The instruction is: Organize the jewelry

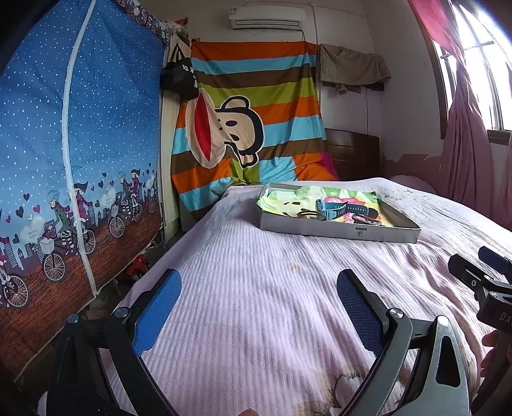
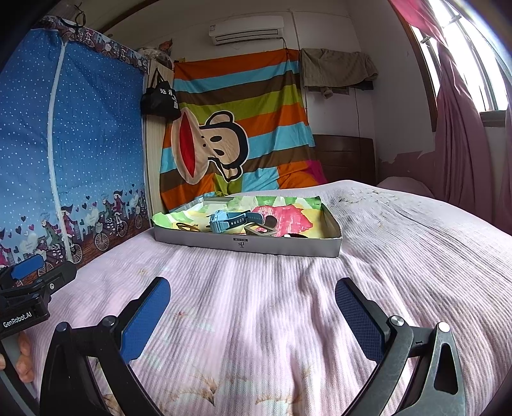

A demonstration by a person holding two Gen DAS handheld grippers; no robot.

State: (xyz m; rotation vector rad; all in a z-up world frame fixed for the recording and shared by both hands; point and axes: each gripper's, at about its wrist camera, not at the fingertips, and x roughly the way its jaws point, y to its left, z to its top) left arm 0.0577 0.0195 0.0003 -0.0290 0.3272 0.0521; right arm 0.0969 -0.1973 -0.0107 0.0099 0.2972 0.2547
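With both the left gripper [image 1: 258, 307] and right gripper [image 2: 252, 315] spread empty, the tangled watch [image 2: 228, 220] and bracelets [image 2: 187, 228] at twelve o'clock in the tray [image 2: 246, 244] could snag and lift together.

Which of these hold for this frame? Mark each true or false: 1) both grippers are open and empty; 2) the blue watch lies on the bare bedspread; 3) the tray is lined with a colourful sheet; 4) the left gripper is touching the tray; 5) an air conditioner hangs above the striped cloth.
1) True: the left gripper and right gripper are open, holding nothing.
2) False: the blue watch lies inside the tray.
3) True: a colourful sheet lines it.
4) False: the left gripper is well short of the tray, over the bedspread.
5) True: the air conditioner is above the striped cloth.
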